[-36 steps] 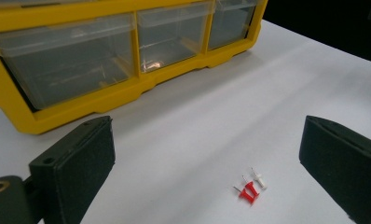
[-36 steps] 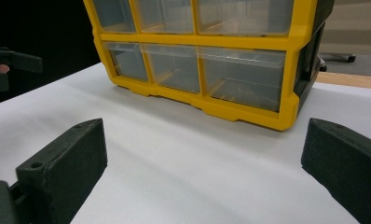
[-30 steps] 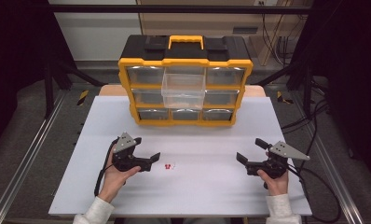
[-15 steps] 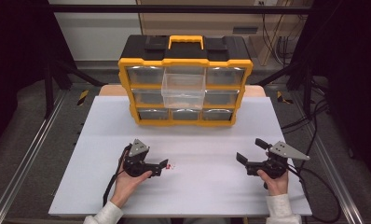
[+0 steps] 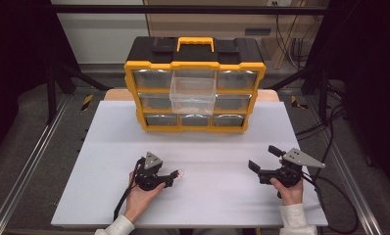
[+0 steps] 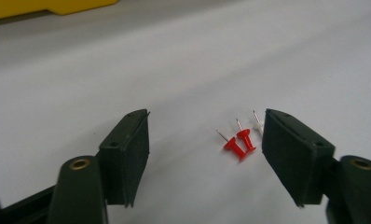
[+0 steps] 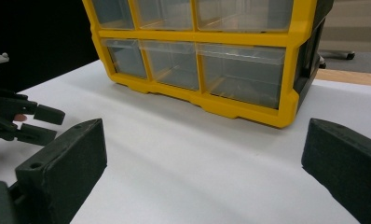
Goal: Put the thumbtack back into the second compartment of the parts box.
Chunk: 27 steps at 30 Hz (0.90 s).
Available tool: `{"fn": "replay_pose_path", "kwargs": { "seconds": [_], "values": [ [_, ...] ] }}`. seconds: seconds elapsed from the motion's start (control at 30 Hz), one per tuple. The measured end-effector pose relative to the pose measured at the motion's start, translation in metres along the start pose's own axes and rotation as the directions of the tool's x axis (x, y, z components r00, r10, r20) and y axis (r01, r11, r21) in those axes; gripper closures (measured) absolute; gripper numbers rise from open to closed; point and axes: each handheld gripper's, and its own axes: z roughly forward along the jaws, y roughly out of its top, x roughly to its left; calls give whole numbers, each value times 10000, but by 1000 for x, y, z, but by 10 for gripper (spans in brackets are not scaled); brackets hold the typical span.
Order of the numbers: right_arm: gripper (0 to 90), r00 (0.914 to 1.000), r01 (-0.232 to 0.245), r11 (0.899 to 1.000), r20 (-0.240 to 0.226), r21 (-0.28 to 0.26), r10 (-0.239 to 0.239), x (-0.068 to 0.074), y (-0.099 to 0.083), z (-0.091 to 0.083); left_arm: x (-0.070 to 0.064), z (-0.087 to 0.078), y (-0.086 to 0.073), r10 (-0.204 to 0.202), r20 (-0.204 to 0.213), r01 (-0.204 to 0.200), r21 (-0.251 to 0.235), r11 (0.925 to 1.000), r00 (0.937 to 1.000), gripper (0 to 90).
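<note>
Because the pushpins [image 6: 242, 141] are small and lie flat on the white tabletop [image 5: 105, 161], the left gripper [image 5: 175, 177] is held low with its jaws spread wide to either side of them, ready, it seems, to close on one. In the left gripper view two red pins lie side by side between the jaws, well toward the pad at 3 o'clock, and a white pushpin [image 6: 257, 124] lies just beside that pad, partly hidden behind it. The jaws touch none of them. Each red pin has a waisted plastic head and a thin steel point that slants up toward 11 o'clock; the white one points the same way.

From the high view the pins are a small red and pale speck just at 3 o'clock of the left gripper's tips, near the front middle of the table. The right gripper [image 5: 261, 164] rests well apart at 3 o'clock, jaws wide and holding nothing, probably kept out of the way.

At 12 o'clock stands the yellow and black parts organizer [image 5: 195, 88]; its clear middle drawer [image 5: 192, 95] is pulled out, likely to receive the pins.
</note>
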Motion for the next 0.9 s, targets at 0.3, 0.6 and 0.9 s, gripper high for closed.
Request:
{"fn": "replay_pose_path", "kwargs": {
  "seconds": [0.3,0.6,0.9],
  "values": [
    [7,10000,7,10000,8,13,-7,0,0,0,-5,5,-2,-284,111,280,310,9991,9995,491],
    [7,10000,1,10000,15,28,-1,0,0,0,-7,8,-2,-290,95,286,426,9987,9995,596],
    [7,10000,-21,10000,34,23,21,-1,0,0,-10,9,-1,-184,-76,187,467,9987,9998,693]
  ]
}}
